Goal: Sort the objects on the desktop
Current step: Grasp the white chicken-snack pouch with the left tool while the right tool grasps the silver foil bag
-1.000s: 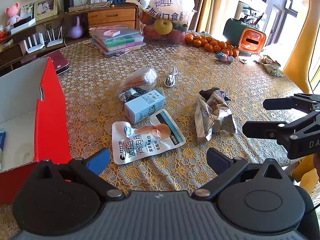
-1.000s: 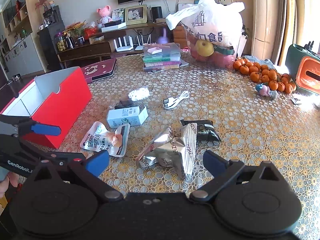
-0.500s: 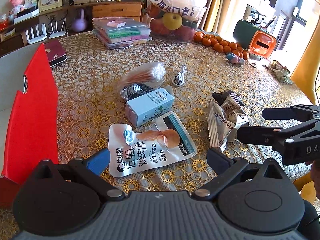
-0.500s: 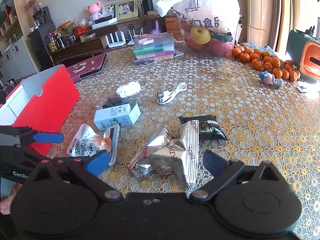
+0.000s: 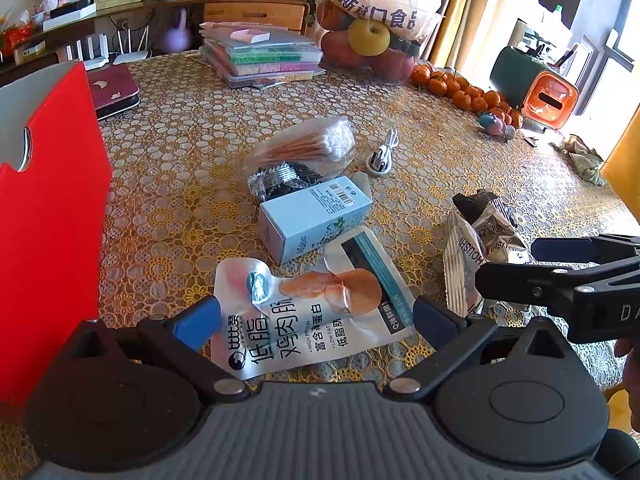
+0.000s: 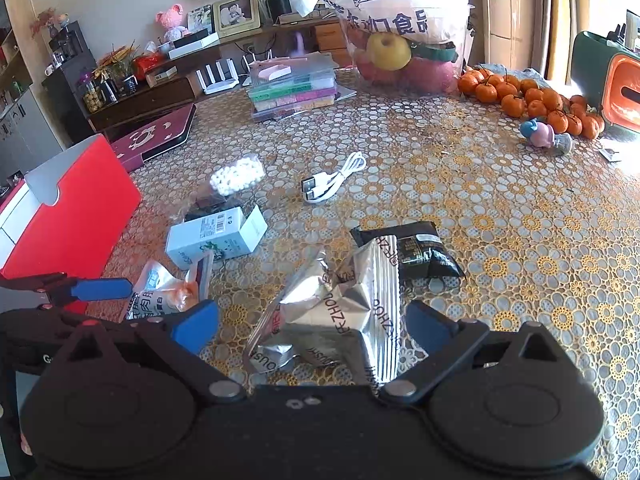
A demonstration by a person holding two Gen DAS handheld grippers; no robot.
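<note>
My left gripper [image 5: 316,322] is open, low over a white chicken-breast pouch [image 5: 308,308] that lies flat between its fingers. Behind the pouch lies a light blue carton [image 5: 314,214], then a dark wrapper [image 5: 280,180] and a bag of cotton swabs [image 5: 308,146]. My right gripper [image 6: 312,326] is open over a crumpled silver snack bag [image 6: 340,308], with a black packet [image 6: 416,250] just beyond it. A white USB cable [image 6: 332,178] lies further back. The red box [image 5: 52,208] stands at the left.
A stack of clear plastic cases [image 5: 264,56], a bag of fruit [image 6: 400,20], a row of tangerines [image 6: 528,100], a small toy [image 6: 544,134] and a green-orange container [image 5: 536,88] crowd the far side. A maroon case [image 6: 154,136] lies back left.
Both grippers have moved forward and down toward the table; the pouch now sits between the left fingers and the silver bag between the right fingers. The objects have not moved.
</note>
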